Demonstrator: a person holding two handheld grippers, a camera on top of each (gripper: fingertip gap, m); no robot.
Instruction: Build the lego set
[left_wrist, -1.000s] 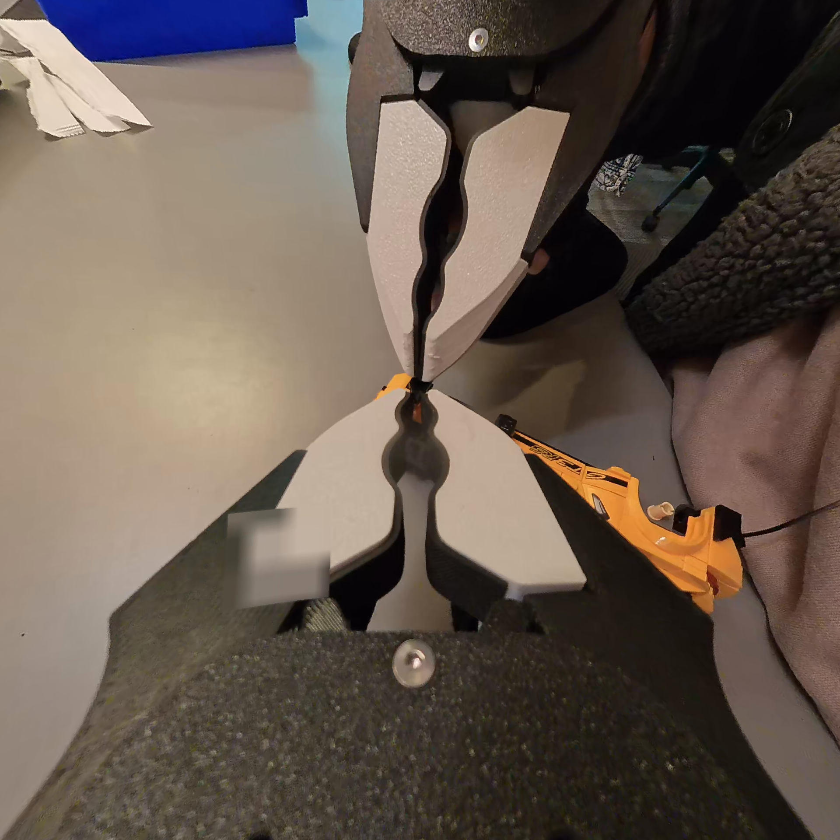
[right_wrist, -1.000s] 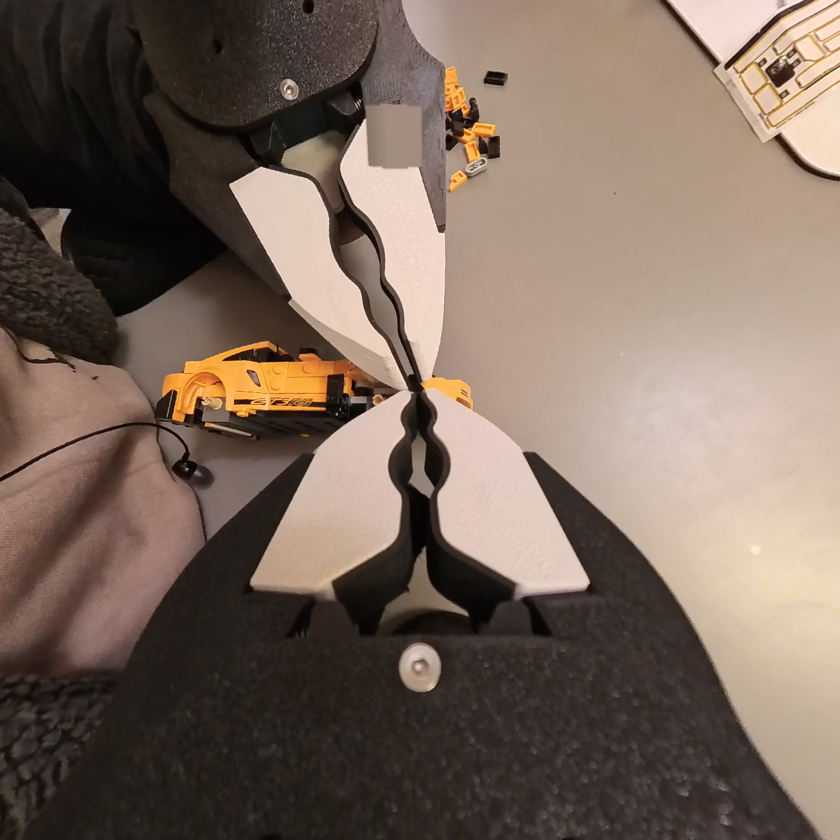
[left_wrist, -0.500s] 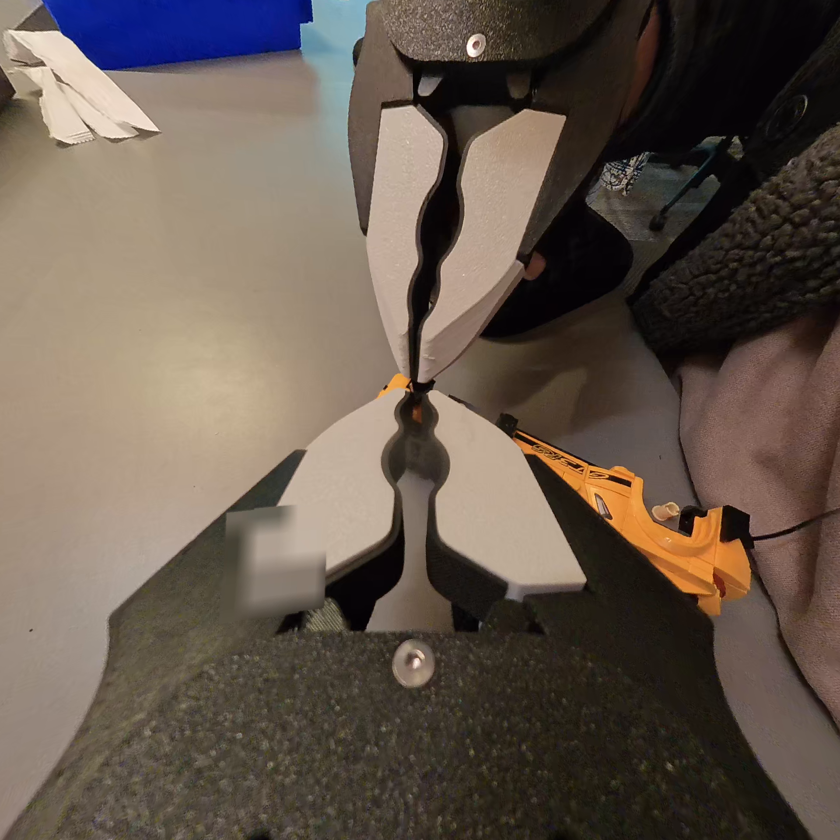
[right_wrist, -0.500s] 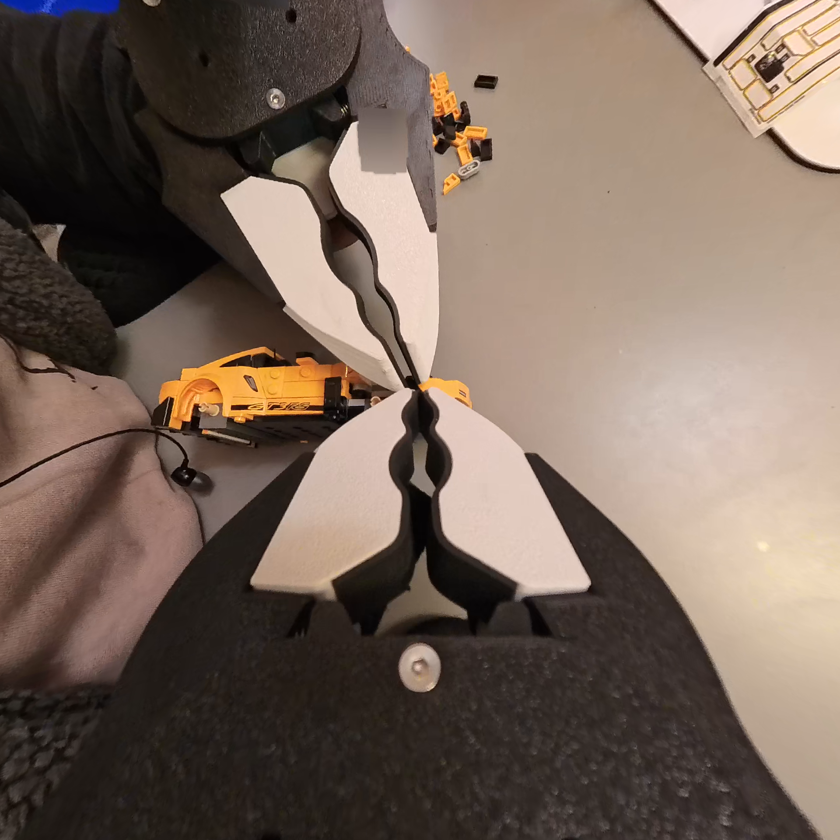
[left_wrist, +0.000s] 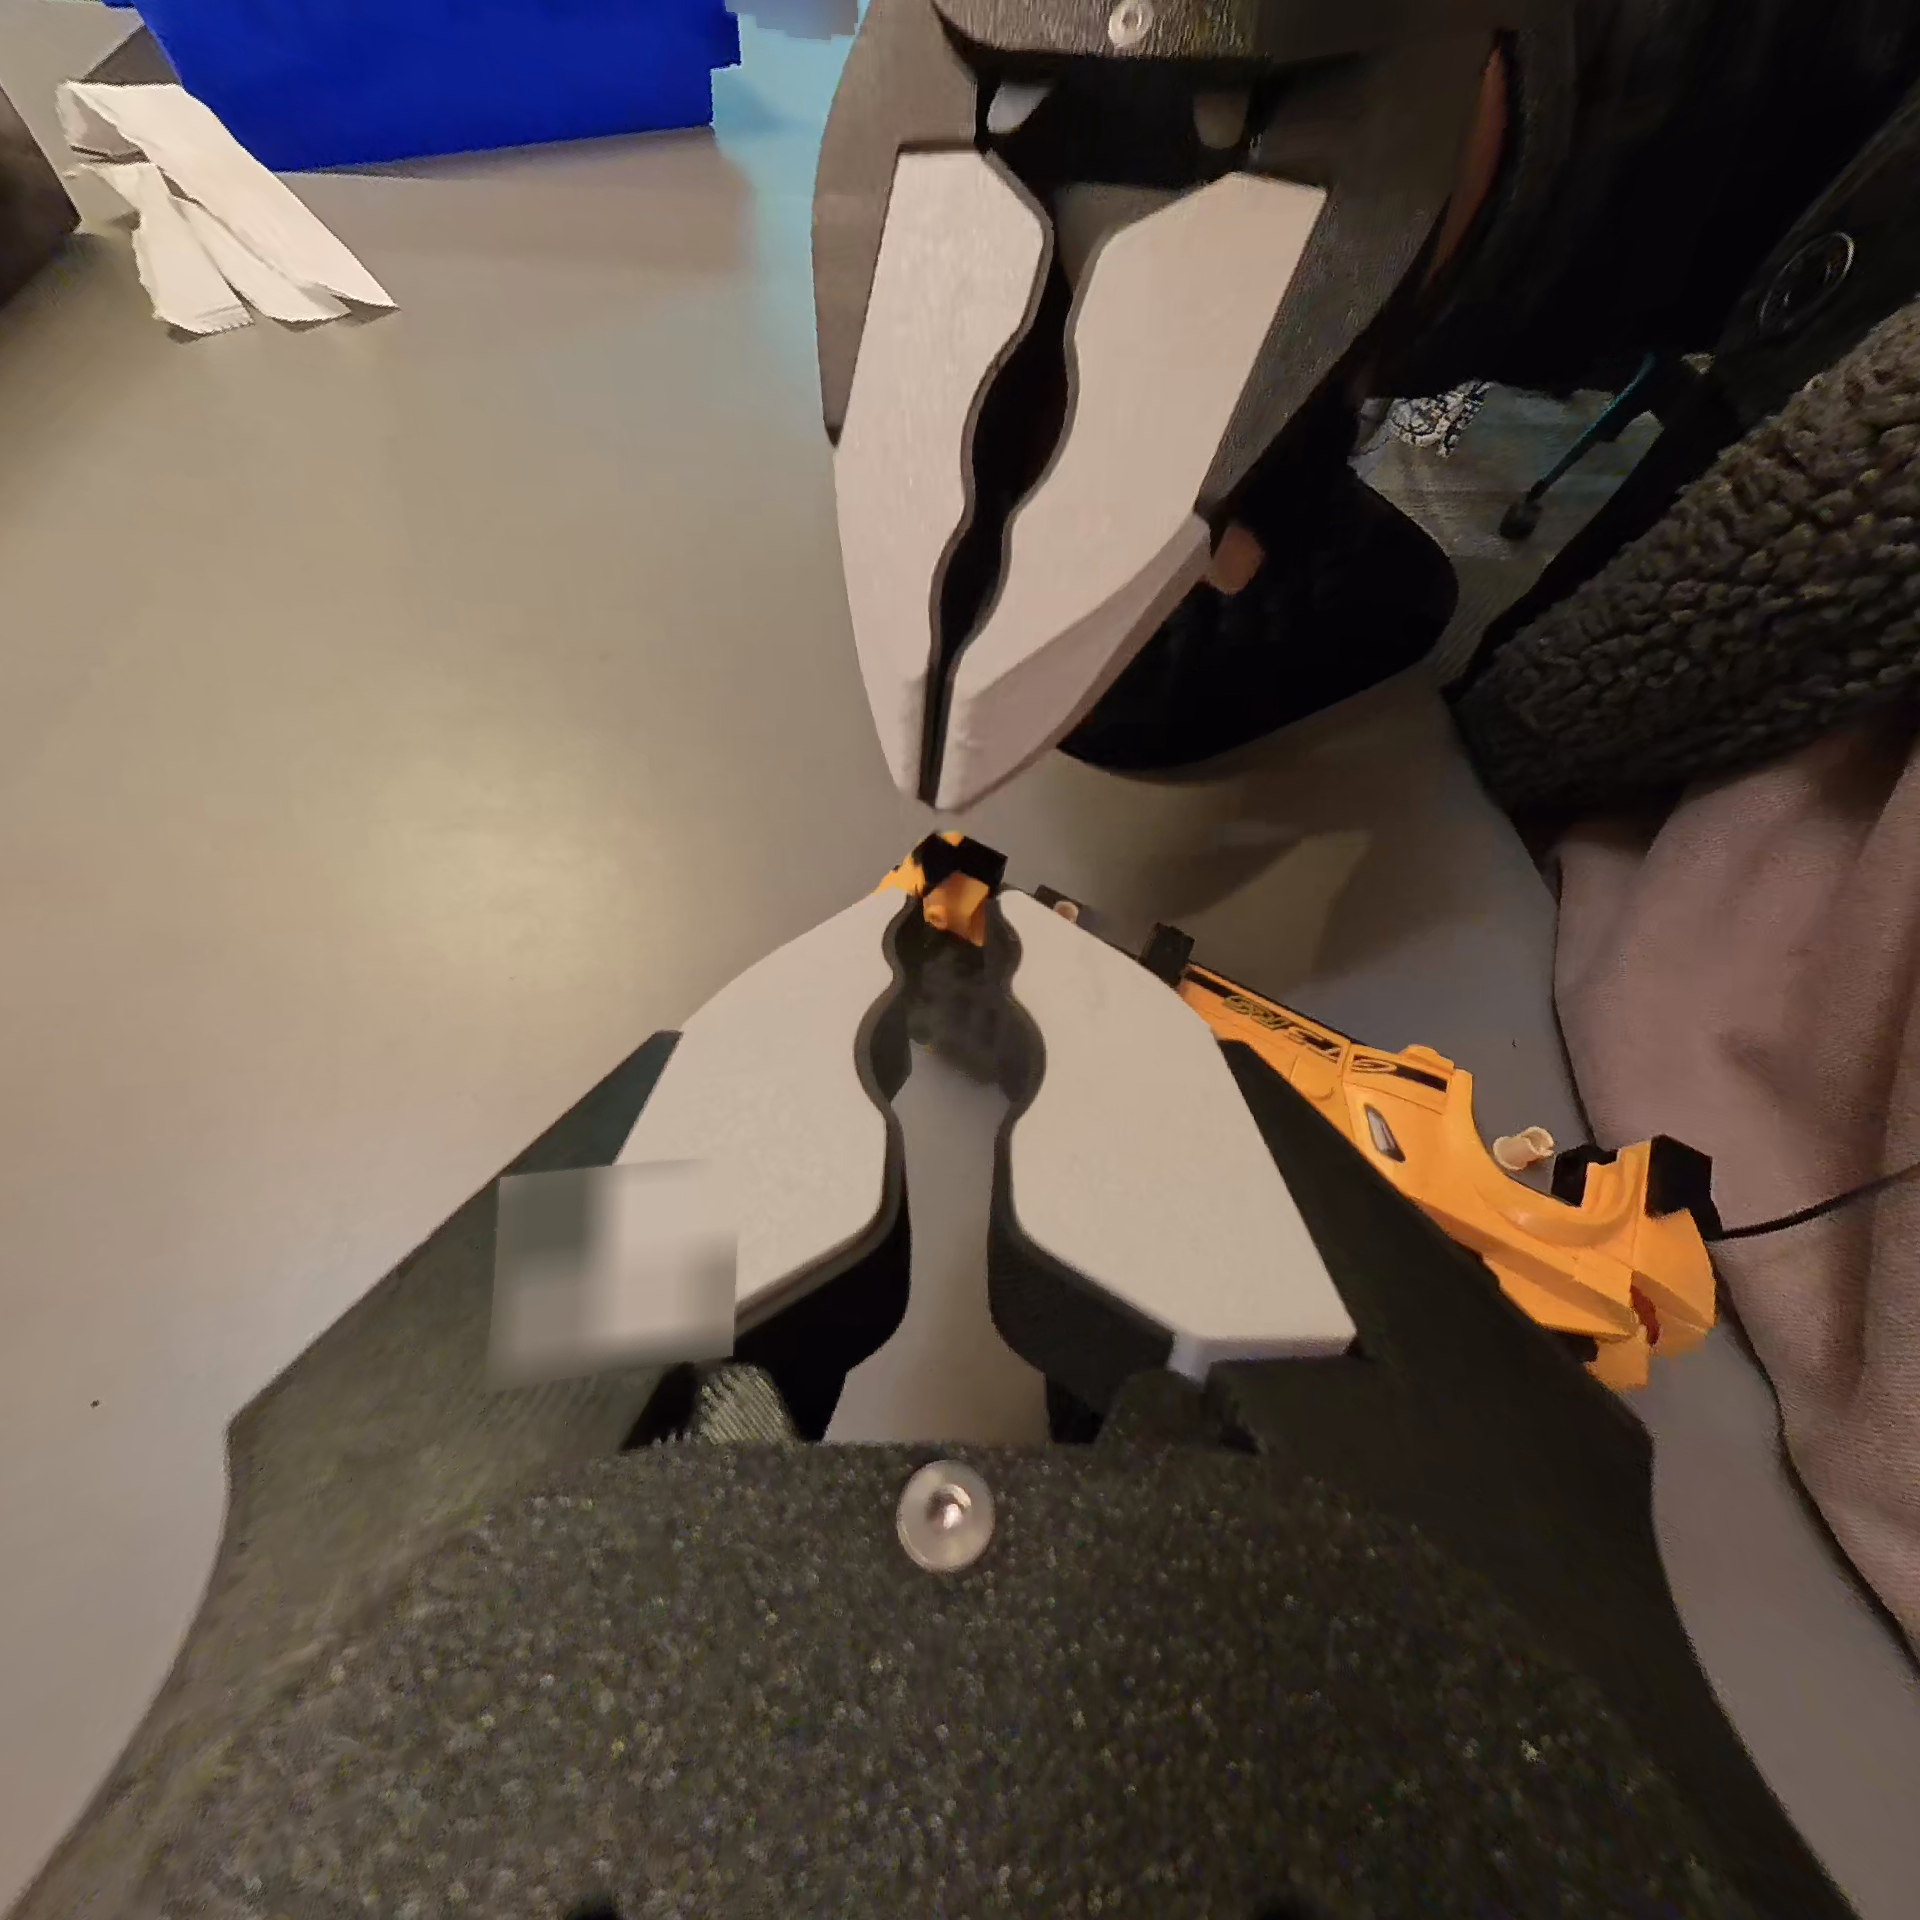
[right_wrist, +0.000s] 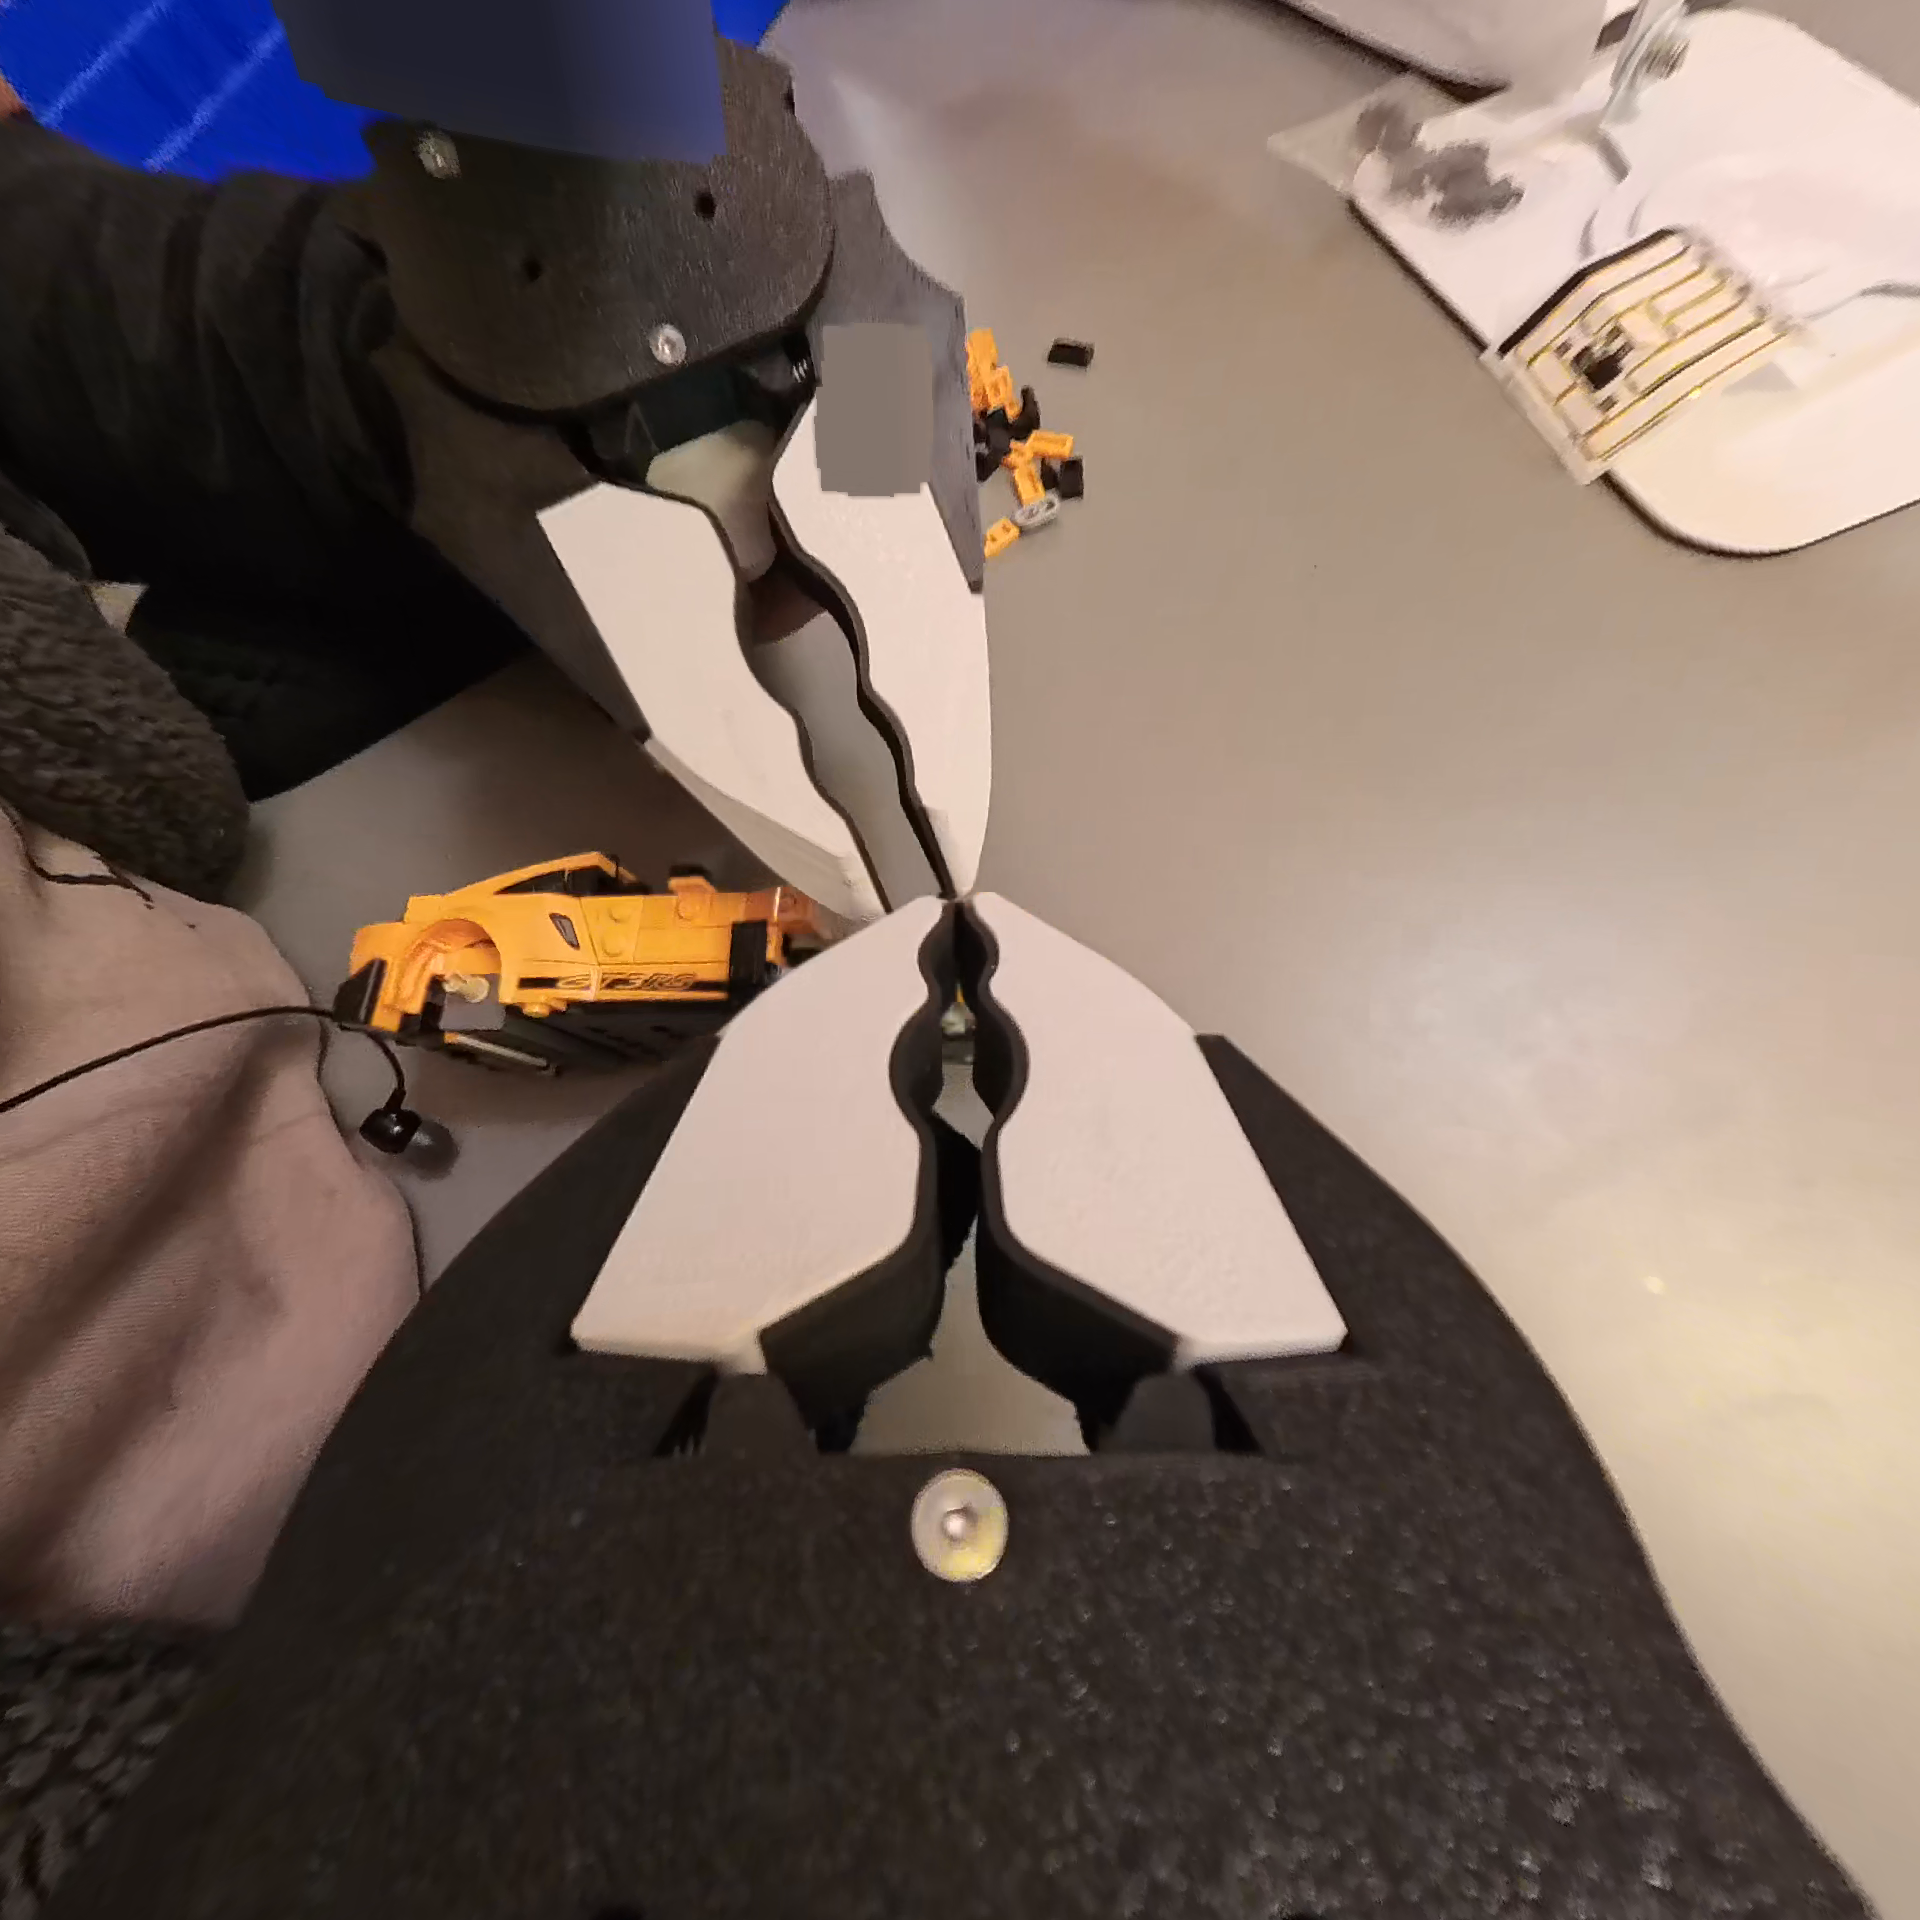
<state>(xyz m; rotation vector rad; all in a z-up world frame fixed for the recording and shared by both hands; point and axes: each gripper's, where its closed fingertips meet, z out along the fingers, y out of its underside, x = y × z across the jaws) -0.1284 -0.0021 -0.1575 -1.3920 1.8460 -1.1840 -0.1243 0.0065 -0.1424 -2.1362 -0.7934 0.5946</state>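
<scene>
Lego car (right_wrist: 582, 961), orange with black trim, lies on the grey bench (left_wrist: 416, 675), at the left of the right wrist view and at the right of the left wrist view, close to a person's beige garment (right_wrist: 156, 1299). Left tool (left_wrist: 951, 904) is closed on a small orange-and-black lego piece (left_wrist: 951, 878) pinched at its tips. Right tool (left_wrist: 930, 795) faces it from the far side, tips pressed together with nothing visible between them, and sits just beyond the piece with a small gap in the left wrist view. In the right wrist view the two tools' tips look nearly touching (right_wrist: 951, 906), the piece hidden. Loose orange and black lego bits (right_wrist: 1023, 447) lie in a small cluster farther off, behind the left tool. White instruction sheet and clear bags (right_wrist: 1621, 312) sit far right. Crumpled white paper (left_wrist: 208, 229) lies far left in the left wrist view, in front of a blue bin (left_wrist: 436, 73). Thin black cord with an earbud (right_wrist: 395, 1127) lies just beside the car's rear end.
</scene>
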